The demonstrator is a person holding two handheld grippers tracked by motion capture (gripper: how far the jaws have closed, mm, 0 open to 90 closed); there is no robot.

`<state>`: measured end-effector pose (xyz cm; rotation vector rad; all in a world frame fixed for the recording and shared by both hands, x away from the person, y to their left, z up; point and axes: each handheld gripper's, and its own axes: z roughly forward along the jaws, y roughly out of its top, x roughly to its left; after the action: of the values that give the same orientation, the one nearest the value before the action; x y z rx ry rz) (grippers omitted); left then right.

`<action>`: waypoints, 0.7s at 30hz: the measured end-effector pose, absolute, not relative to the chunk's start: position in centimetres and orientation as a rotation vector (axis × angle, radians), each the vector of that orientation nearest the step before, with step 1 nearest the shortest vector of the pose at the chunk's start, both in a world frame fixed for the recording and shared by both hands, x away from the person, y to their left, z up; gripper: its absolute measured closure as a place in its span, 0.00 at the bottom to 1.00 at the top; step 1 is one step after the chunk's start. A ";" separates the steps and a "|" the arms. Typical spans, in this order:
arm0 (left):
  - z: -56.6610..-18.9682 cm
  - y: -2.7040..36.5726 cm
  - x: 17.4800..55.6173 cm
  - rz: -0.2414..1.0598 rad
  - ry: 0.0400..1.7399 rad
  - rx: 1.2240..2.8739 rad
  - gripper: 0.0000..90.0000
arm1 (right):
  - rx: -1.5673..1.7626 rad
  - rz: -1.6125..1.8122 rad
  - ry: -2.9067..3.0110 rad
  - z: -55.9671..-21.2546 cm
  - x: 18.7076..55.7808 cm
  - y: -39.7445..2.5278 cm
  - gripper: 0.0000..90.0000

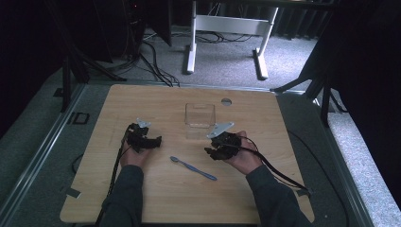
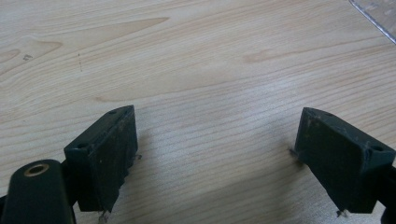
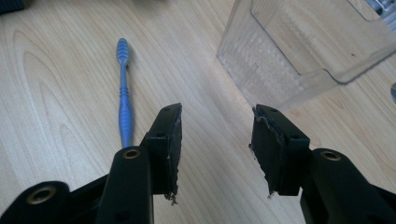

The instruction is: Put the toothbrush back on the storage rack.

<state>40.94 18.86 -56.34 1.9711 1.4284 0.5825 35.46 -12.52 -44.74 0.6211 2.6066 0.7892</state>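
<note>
Two open claws (image 1: 153, 140) (image 1: 212, 151), no readable writing

Pale wood, black jaws, one blue toothbrush

The table (image 1: 156, 198) is light blond wood with darker tan grain loops. Both grippers, left (image 1: 150, 142) and right (image 1: 213, 152), are black, each topped by a pale grey plate. The toothbrush (image 3: 123, 100) is blue, ribbed along its handle, its head looking paler in the dim high view. The box (image 1: 200, 115) is clear and colourless, one wall finely ridged. The person's sleeves (image 1: 125, 194) look dark grey-green.
</note>
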 end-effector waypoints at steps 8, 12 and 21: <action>-56.3 18.9 40.9 0.583 1.428 1.971 0.15 | 0.620 0.763 2.637 -44.6 35.7 -11.4 0.61; -56.3 18.9 40.9 0.583 1.428 1.971 0.15 | 0.617 0.753 2.662 -44.6 36.0 -10.8 0.61; -56.3 18.9 40.9 0.583 1.428 1.971 0.15 | 0.609 0.737 2.700 -44.4 36.4 -9.5 0.63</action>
<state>40.94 18.86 -56.34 1.9710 1.4284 0.5828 36.39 -9.53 -44.36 0.6087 2.6995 0.7367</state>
